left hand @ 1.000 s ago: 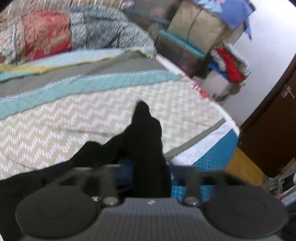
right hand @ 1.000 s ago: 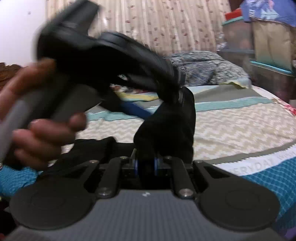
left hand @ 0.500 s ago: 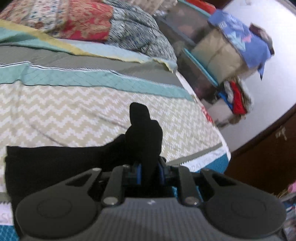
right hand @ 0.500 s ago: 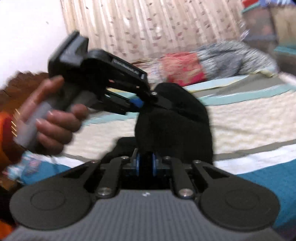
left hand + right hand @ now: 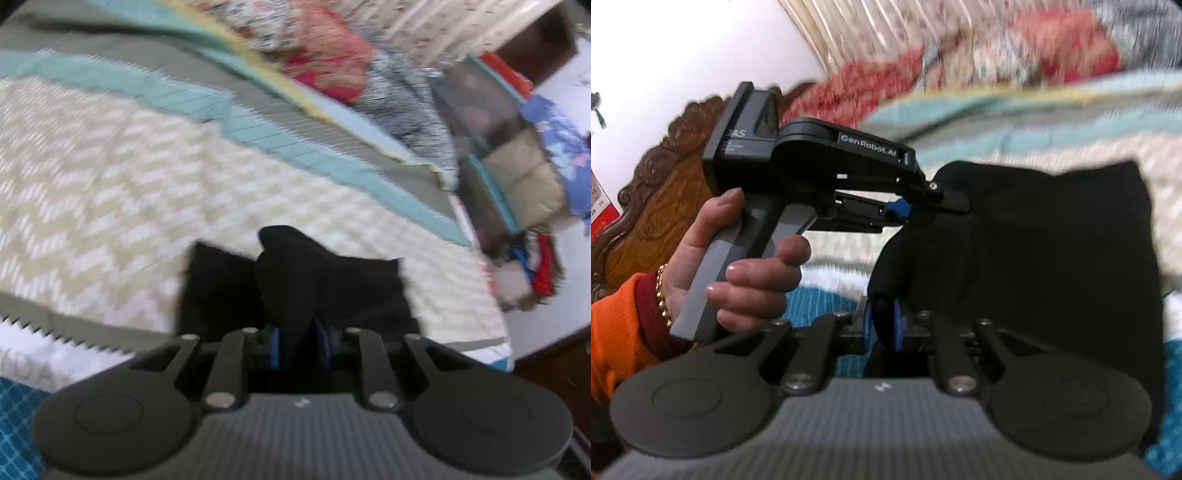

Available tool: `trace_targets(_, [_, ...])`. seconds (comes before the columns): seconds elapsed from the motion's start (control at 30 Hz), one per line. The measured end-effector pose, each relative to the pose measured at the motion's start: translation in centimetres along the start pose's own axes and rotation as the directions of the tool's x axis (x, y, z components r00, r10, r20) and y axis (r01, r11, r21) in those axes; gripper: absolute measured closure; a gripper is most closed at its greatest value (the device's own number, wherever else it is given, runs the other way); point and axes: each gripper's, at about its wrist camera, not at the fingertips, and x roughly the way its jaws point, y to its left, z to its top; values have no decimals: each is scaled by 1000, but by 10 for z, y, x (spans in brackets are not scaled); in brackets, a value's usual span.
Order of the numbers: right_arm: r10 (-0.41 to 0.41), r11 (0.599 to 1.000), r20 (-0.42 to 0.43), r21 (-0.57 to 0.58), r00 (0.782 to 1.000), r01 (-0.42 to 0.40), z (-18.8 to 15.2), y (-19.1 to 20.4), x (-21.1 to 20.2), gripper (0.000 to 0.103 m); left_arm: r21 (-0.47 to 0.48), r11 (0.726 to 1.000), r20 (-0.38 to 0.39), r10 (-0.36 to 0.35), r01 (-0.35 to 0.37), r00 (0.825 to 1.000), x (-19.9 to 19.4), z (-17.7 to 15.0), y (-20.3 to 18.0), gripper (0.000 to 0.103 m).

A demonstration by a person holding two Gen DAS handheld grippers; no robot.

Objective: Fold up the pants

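Bedspread (image 5: 110, 177) below; pants (image 5: 295, 280) bunched between opening left gripper (image 5: 297, 341) fingers.

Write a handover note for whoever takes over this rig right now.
Left claw: jaws opening, a bunch of the black fabric pants between its blue pads.
Right claw: jaws opening, black fabric between them too.
Pants: lying in a compact dark slab on the chevron-patterned quilted bedspread, near its edge.
Done: a fold looks laid.
Left: let go, pull clear, flatten; possibly fold again.

Bed (image 5: 122, 192) bare & passable beyond black pants (image 5: 332, 280); pillows (image 5: 332, 62) block far end, storage bags (image 5: 517, 177) crowd bed's right edge.
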Motion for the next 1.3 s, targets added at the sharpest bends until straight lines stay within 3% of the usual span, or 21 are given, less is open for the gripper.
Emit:
trace_targets(0.03, [-1, 1000, -42, 15, 999, 2, -2, -2, 11, 78, -12, 1000, -8, 20, -20, 1000, 7, -3, 8, 77])
trace_targets(0.1, [25, 999, -109, 25, 994, -22, -9, -6, 30, 60, -44, 998, -26, 52, -53, 998, 23, -8, 22, 72])
trace_targets(0.17, [71, 997, -117, -3, 991, -72, -9, -1, 30, 50, -83, 995, -23, 44, -46, 999, 29, -11, 32, 69])
trace_targets(0.23, [45, 998, -132, -44, 990, -51, -6, 7, 23, 50, -103, 995, -13, 17, -18, 1000, 26, -11, 37, 64])
trace_targets(0.3, [112, 992, -130, -35, 985, -118, -5, 4, 10, 49, -86, 996, -1, 38, -38, 999, 19, -10, 36, 55])
trace_targets(0.37, [177, 984, -119, 1, 977, -178, -10, -1, -6, 49, -74, 997, 33, 40, -37, 999, 5, -8, 37, 53])
trace_targets(0.47, [137, 991, -62, 1, 989, -137, -17, -7, -33, 48, -95, 995, 53, 23, -18, 998, -11, -8, 40, 49])
trace_targets(0.6, [98, 988, 30, 120, 995, -101, -27, -29, -63, 48, -71, 997, 52, 27, -23, 998, -24, -19, 39, 41])
trace_targets(0.73, [32, 980, 102, 193, 994, -52, -31, -46, -83, 48, -58, 998, 24, 32, -31, 999, -24, -35, 35, 40])
trace_targets(0.83, [13, 967, 104, 252, 994, -39, -35, -58, -86, 55, -36, 998, 14, 42, -42, 999, -24, -45, 30, 45])
trace_targets(0.87, [2, 964, 92, 263, 996, -26, -36, -60, -83, 65, -28, 999, 13, 44, -43, 999, -25, -48, 27, 47])
trace_targets(0.93, [-19, 963, 73, 271, 997, -2, -39, -62, -78, 73, -12, 1000, -2, 27, -27, 1000, -25, -52, 22, 80])
trace_targets(1.07, [-77, 962, -17, 260, 997, 78, -43, -66, -66, 87, 19, 1000, -7, 21, -21, 1000, -30, -66, 11, 86])
trace_targets(1.2, [-88, 966, -106, 233, 990, 111, -57, -68, -63, 87, 3, 1000, -18, 7, -6, 1000, -38, -81, 10, 87])
trace_targets(1.3, [-85, 975, -82, 200, 993, 100, -56, -59, -73, 84, 20, 998, -2, 52, -52, 999, -36, -93, 17, 86])
